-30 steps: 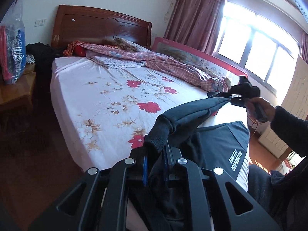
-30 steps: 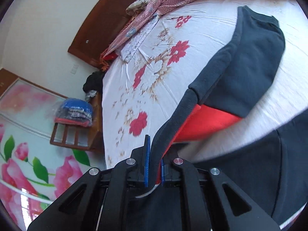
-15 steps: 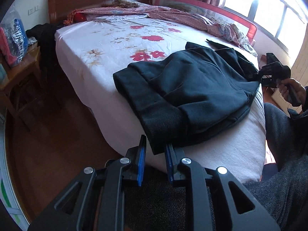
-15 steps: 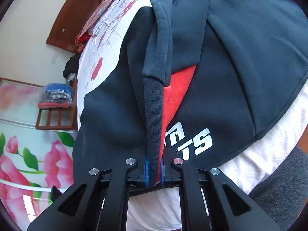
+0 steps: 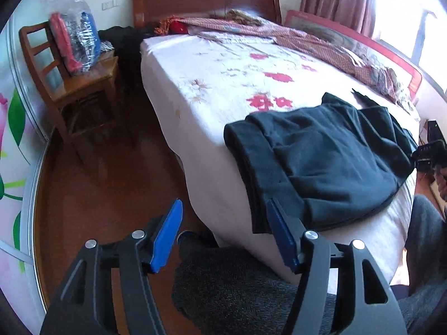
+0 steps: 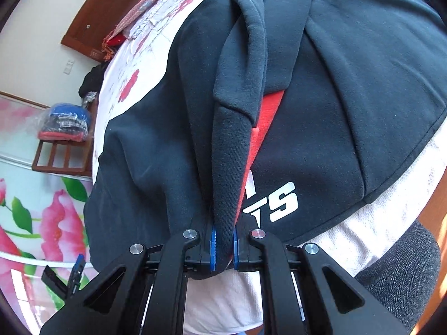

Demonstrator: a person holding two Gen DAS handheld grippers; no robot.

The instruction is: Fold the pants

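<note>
The dark pants point(image 5: 321, 162) lie folded on the near corner of the bed point(image 5: 223, 83), one edge hanging over the side. My left gripper point(image 5: 223, 237) is open and empty, just in front of that hanging edge. In the right wrist view the pants point(image 6: 349, 106) show a red panel and white lettering. My right gripper point(image 6: 222, 247) is shut on a ribbed cuff point(image 6: 229, 173) of the pants at the bed's near edge. The right gripper also shows far right in the left wrist view point(image 5: 428, 153).
A wooden chair point(image 5: 81, 89) with a plastic bag of clothes point(image 5: 74, 39) stands left of the bed. A checked blanket point(image 5: 293, 36) lies along the far side by the red rail. My knee point(image 5: 237, 287) in grey trousers is below the left gripper.
My left gripper has opened, let go of the pants and pulled back. The pants now lie on the bed. The right gripper still holds the cuff.
</note>
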